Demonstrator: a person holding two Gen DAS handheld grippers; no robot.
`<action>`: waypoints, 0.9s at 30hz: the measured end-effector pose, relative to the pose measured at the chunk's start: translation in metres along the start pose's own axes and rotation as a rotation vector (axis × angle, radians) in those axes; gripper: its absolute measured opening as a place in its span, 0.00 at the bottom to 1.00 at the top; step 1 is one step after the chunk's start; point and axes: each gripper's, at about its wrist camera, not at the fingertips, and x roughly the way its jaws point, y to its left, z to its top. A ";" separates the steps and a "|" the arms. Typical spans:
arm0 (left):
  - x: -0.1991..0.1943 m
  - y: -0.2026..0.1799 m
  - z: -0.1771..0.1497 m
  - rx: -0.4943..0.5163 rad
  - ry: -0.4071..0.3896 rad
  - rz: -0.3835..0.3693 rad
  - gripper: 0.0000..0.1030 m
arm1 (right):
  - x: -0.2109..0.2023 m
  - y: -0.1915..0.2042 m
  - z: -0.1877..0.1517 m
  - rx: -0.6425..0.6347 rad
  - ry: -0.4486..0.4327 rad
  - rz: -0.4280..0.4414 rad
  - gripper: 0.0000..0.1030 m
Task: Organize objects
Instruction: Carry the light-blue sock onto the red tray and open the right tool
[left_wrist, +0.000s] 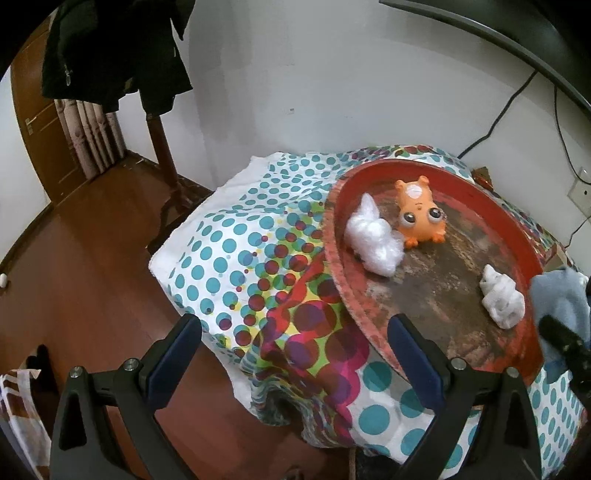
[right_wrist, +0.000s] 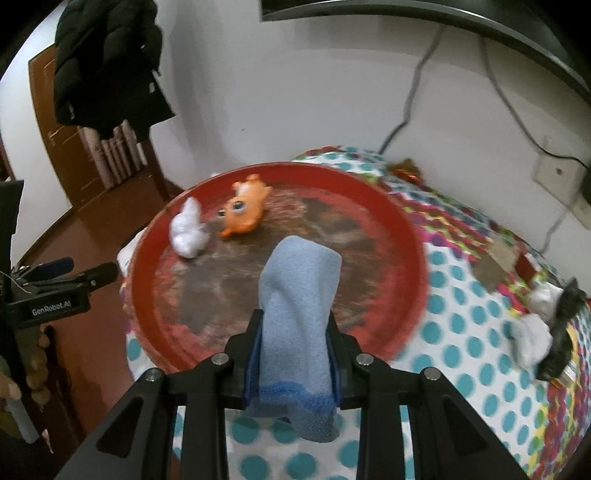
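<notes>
Tray (left_wrist: 515, 236), round, red-rimmed with a worn brown floor, fills the centre right, holding an orange toy (left_wrist: 419, 212) and two crinkled white wads (left_wrist: 373, 236). Right gripper (right_wrist: 293, 328) clamps a soft blue sock (right_wrist: 299, 306) over the tray; left gripper (left_wrist: 295, 345) gapes empty above the dotted cloth (left_wrist: 236, 236).

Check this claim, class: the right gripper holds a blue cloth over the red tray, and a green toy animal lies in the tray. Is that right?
Not quite. The toy animal is orange, not green, as the right wrist view shows. The rest stands: the right gripper holds the blue cloth over the red tray.
</notes>
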 end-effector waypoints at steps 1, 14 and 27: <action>0.000 0.001 0.000 -0.003 0.000 0.000 0.97 | 0.005 0.007 0.002 -0.009 0.005 0.009 0.29; 0.008 0.018 0.002 -0.045 0.012 0.014 0.97 | 0.050 0.048 0.009 -0.049 0.070 0.050 0.29; 0.014 0.018 -0.002 -0.045 0.024 0.018 0.98 | 0.043 0.035 0.001 -0.019 0.065 0.040 0.49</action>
